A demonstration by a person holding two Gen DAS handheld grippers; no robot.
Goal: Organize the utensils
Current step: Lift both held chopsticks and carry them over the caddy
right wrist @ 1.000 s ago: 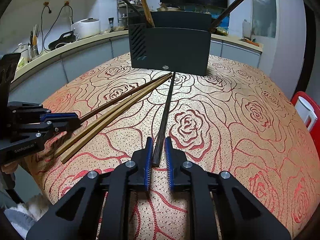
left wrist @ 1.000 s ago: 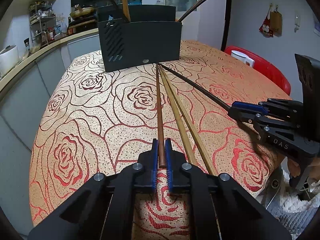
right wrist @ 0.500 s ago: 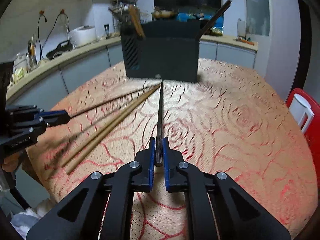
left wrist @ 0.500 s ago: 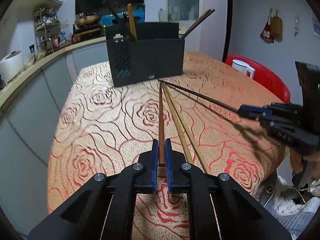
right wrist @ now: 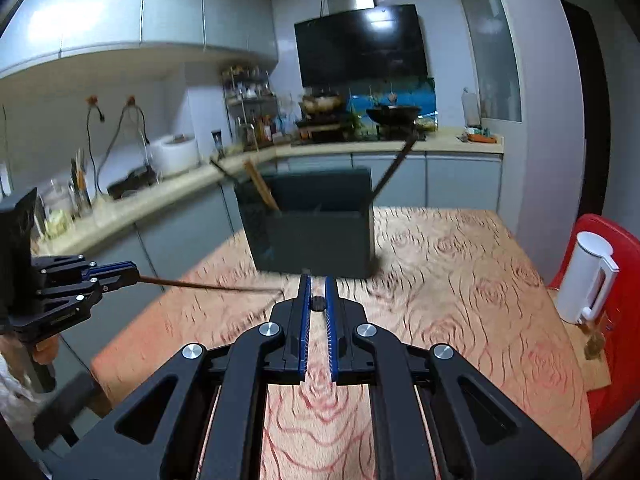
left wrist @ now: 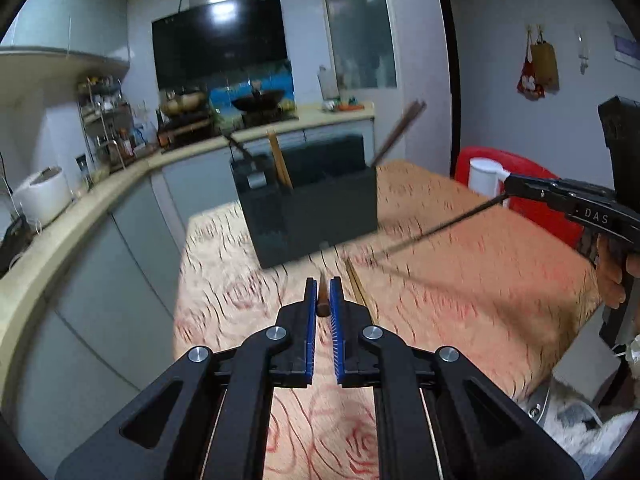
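Observation:
My left gripper point(left wrist: 322, 307) is shut on a brown chopstick point(left wrist: 322, 298) and holds it raised, pointing at the black utensil holder point(left wrist: 312, 216). My right gripper point(right wrist: 317, 303) is shut on a black chopstick point(right wrist: 318, 303), also raised toward the holder point(right wrist: 316, 236). Each shows in the other's view: the right gripper point(left wrist: 516, 186) with its black chopstick point(left wrist: 440, 230), the left gripper point(right wrist: 128, 272) with its brown chopstick point(right wrist: 208, 286). Light bamboo chopsticks point(left wrist: 356, 284) lie on the rose-patterned tablecloth point(left wrist: 460, 292). The holder has several chopsticks standing in it.
A white kettle point(right wrist: 586, 276) stands on a red chair point(right wrist: 616, 320) right of the table. A kitchen counter point(left wrist: 80, 208) with a rice cooker point(left wrist: 42, 194) curves along the left. The stove and hood are behind the holder.
Both grippers have lifted their chopsticks off the tablecloth and tilted up, so the views now look level over the table at the holder. The bamboo pair stayed on the cloth.

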